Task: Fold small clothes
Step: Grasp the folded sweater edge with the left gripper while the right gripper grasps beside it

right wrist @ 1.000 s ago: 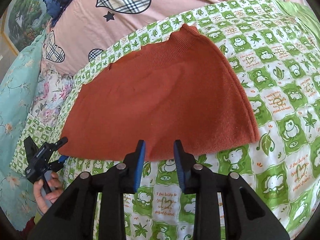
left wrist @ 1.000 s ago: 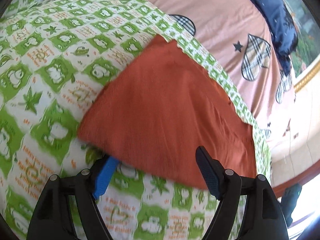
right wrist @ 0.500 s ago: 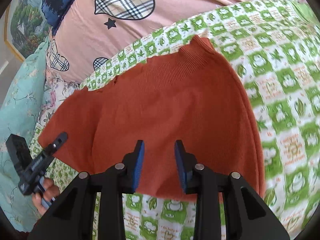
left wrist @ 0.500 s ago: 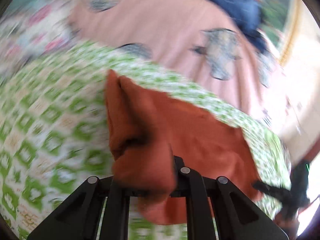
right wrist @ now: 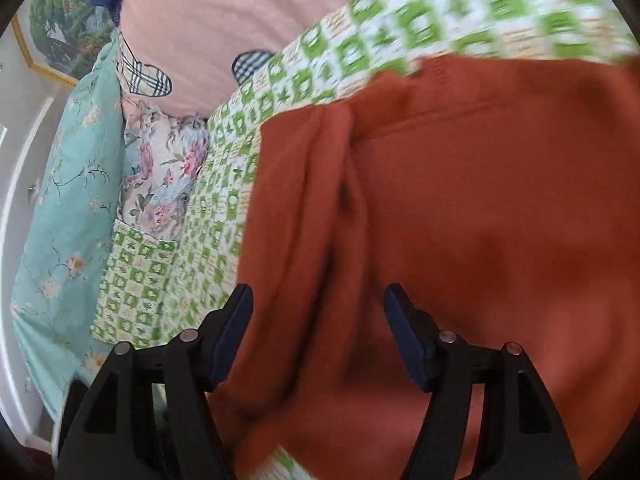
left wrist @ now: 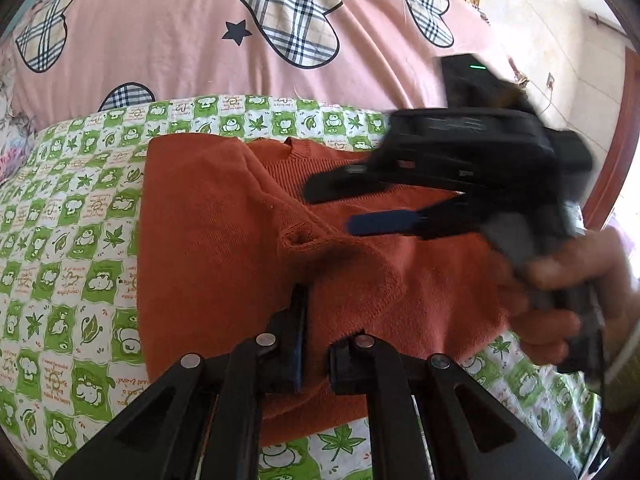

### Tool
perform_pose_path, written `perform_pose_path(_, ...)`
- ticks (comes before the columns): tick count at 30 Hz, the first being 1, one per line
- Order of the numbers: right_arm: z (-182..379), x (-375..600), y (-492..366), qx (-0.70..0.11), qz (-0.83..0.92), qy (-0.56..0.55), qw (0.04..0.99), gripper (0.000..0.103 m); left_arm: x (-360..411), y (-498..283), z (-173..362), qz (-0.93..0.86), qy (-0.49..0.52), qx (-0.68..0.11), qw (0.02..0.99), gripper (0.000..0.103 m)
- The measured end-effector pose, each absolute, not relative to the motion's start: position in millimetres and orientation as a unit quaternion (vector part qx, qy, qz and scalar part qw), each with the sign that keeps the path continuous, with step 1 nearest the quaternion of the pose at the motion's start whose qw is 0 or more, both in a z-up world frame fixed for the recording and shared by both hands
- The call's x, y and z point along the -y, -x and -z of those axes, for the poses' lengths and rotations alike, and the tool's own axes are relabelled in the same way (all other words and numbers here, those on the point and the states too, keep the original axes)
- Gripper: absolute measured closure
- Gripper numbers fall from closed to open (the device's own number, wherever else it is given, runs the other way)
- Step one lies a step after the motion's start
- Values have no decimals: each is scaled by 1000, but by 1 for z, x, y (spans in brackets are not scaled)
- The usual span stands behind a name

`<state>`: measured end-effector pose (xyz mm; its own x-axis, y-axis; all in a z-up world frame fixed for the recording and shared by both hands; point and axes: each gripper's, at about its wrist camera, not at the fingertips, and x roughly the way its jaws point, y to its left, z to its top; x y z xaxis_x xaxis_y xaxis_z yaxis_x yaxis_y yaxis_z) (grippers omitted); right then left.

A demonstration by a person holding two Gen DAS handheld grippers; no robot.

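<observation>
A rust-orange knit sweater (left wrist: 208, 240) lies on a green-and-white checked sheet (left wrist: 72, 248). Its left part is folded over the middle. My left gripper (left wrist: 314, 344) is shut on the folded sweater edge, low over the cloth. My right gripper (left wrist: 340, 204) shows in the left wrist view, held by a hand, open, hovering above the sweater's right half. In the right wrist view the right gripper (right wrist: 318, 320) is open just above a ridge in the sweater (right wrist: 500, 220), with nothing between its fingers.
A pink quilt with plaid hearts (left wrist: 200, 28) lies behind the sheet. A teal floral blanket (right wrist: 68, 208) and a flowered pillow (right wrist: 160, 172) sit at the left. A wall and a wooden door frame (left wrist: 616, 152) stand at the right.
My left gripper closed on the sweater's side edge and carried it over the middle. My right gripper opened wide and moved over the sweater.
</observation>
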<state>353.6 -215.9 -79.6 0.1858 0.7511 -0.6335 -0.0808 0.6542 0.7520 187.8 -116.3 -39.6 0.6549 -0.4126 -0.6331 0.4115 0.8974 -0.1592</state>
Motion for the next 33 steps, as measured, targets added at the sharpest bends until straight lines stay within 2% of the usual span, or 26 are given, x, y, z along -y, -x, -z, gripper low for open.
perform_pose_path(1,81,212,-359,-565,-296,-297,711,39,115,-187,39,227,0,-348,909,96)
perform_pose_path(2,82,206,-365,-564,-299,-291,712,69,116,-188,39,229,-2,-348,909,96)
perform_pose_path(3,83,202,-370,-571,-296,-285,711,85,117,-188,38,230,-3,-349,909,96)
perform_pose_path(8,34,225,-354,-520,-307,-258,754,86,120,-181,27,233,-14,-345,909,96)
perform_pose_path(14,-15,303,-315,-475,-242,-190,824,86,154,-169,4,297,4,-332,895,96)
perform_pose_path(19,12,371,-297,-495,-173,-201,827,86,216,-164,2,357,3,-335,872,95)
perform_pose_path(25,45,388,-293,-520,-140,-177,824,86,274,-171,38,379,-14,-377,845,96)
perform_pose_path(31,59,386,-288,-520,-136,-179,824,86,284,-174,67,374,-27,-409,832,94)
perform_pose_path(33,57,386,-286,-518,-133,-182,826,83,281,-172,68,375,-26,-409,832,91)
